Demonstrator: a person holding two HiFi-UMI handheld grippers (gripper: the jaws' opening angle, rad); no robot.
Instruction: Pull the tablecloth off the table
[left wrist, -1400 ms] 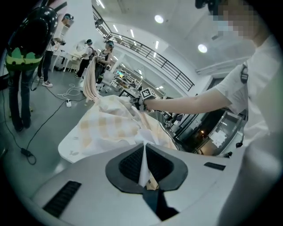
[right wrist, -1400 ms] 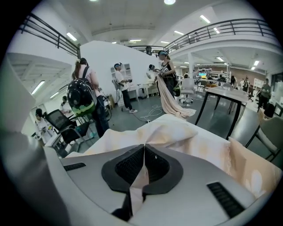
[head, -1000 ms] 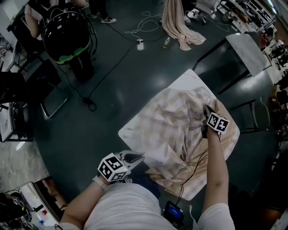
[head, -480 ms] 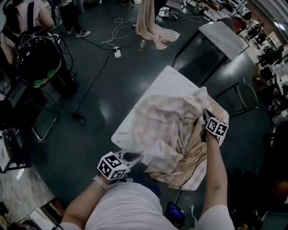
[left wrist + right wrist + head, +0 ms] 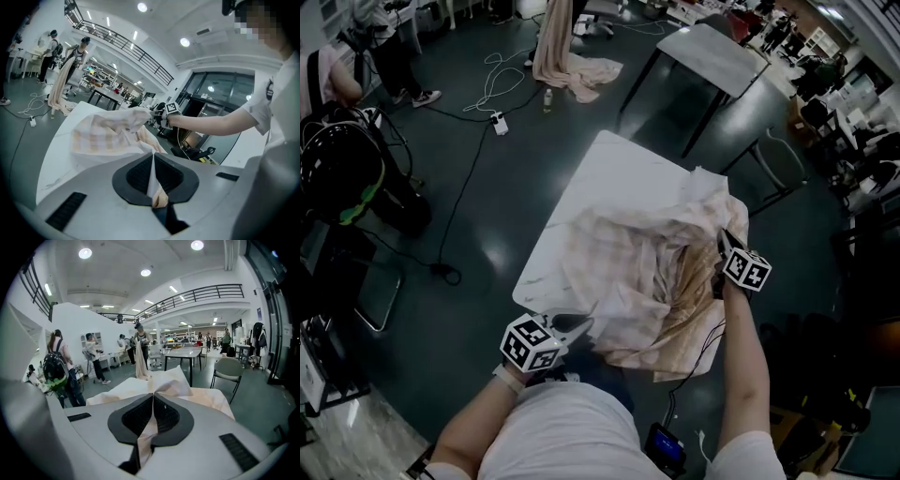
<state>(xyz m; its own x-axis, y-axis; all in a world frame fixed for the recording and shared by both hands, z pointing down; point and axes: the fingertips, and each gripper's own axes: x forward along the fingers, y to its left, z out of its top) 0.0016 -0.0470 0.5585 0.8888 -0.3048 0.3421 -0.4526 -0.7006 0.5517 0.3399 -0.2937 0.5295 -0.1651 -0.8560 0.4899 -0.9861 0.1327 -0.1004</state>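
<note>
Gripping cloth on both sides right now.

left gripper (image 5: pixel 153 158): fingers fully together, with a thin fold of the tablecloth (image 5: pixel 105 133) pinched between the pads. A bit of fabric pokes out behind the pinch; the rest fans away ahead of the fingertips.

right gripper (image 5: pixel 153 398): same story. Fingers clamped flat on a fold, a strip of cloth trailing back out of the pinch toward the camera, a peaked flap standing just beyond the tips.

Head view: tablecloth is bunched into a loose heap spanning between the two sets of fingers, checked side and plain white underside both showing. The heap sits on the part of the counter (image 5: pixel 609 169) nearest the person. One end droops over the edge, below and behind the right fingers. Right fingers hold their fold raised off the counter top at its right edge. Left fingers sit lower, just off the near left corner.

Beyond both sets of fingers, the far end of the counter shows bare white top.

Well past that: a second table (image 5: pixel 712 56), a chair (image 5: pixel 227 367) beyond and to the right of the right fingertips, and a beige cloth pile (image 5: pixel 572 70) on the floor (image 5: pixel 487 234). People (image 5: pixel 56 364) stand far ahead and left of the right fingers.
</note>
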